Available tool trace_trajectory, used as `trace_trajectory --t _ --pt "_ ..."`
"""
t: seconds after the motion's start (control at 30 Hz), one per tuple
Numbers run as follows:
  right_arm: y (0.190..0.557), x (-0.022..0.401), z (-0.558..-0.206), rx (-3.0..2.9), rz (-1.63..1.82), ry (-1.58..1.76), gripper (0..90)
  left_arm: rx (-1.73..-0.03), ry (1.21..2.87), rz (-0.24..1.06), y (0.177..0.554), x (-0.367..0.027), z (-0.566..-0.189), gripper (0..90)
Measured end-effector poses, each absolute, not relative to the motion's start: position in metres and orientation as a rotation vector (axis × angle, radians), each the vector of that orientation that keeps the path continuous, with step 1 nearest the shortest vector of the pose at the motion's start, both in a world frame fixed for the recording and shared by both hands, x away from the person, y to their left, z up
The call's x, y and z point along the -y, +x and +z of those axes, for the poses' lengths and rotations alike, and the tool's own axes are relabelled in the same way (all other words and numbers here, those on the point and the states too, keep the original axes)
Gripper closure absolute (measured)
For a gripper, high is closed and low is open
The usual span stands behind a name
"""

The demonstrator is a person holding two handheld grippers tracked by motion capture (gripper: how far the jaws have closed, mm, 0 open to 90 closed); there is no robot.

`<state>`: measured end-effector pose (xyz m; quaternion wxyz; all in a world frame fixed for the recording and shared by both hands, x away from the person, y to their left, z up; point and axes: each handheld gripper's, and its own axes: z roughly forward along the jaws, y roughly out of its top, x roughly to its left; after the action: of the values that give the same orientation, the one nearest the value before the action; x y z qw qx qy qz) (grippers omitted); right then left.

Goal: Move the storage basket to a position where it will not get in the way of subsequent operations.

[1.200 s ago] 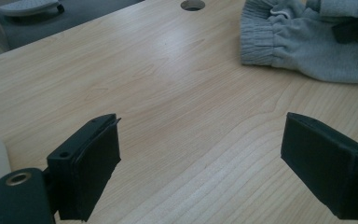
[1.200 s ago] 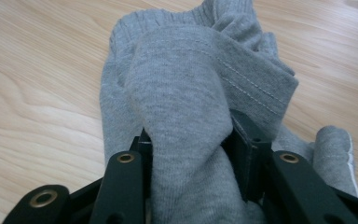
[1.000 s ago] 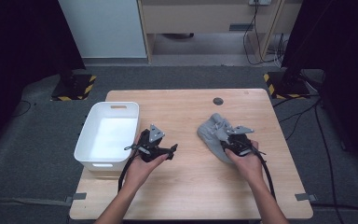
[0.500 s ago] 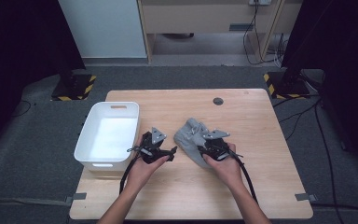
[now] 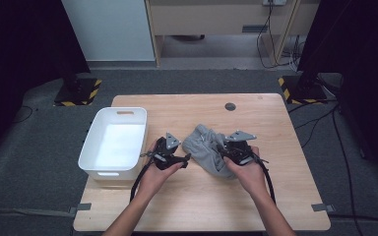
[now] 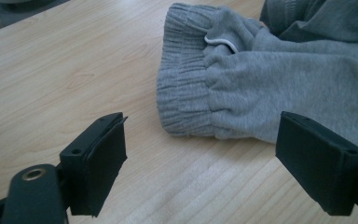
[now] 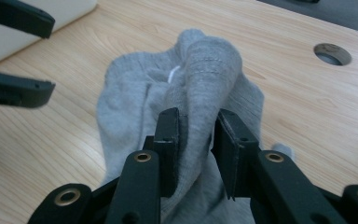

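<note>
A crumpled grey garment [image 5: 204, 147] with a ribbed cuff lies in the middle of the wooden table [image 5: 275, 187]. My right gripper [image 5: 224, 147] is at its right side. In the right gripper view the jaws [image 7: 196, 135] have just been closing and are shut on a raised fold of the grey cloth [image 7: 205, 70]. My left gripper [image 5: 184, 157] rests just left of the garment. Its jaws [image 6: 214, 154] have just closed a little but stand wide open, with the cuff [image 6: 186, 93] lying just ahead of them, untouched.
A white plastic bin [image 5: 98, 162] stands at the table's left edge, beside my left hand. A round cable hole [image 5: 230, 106] sits near the far edge. Bare wood stretches to the right and front of the garment.
My right gripper has dragged the garment leftward across the table and lifted a fold, bringing it next to the left gripper. The left hand has stayed where it was.
</note>
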<state>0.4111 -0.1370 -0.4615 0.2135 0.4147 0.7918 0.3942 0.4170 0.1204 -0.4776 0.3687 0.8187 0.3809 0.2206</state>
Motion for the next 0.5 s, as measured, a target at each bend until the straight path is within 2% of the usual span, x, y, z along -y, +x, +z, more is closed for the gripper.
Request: trace_trajectory --t 0.3,0.5 --pt "0.419 0.164 -0.489 -2.199 0.974 1.268 73.8 -0.996 2.101 0.556 0.433 -0.112 -0.477 23.4" --pt "0.425 0.183 -0.496 -2.196 0.971 1.328 70.8 -0.992 2.107 0.558 0.436 -0.11 -0.482 24.8"
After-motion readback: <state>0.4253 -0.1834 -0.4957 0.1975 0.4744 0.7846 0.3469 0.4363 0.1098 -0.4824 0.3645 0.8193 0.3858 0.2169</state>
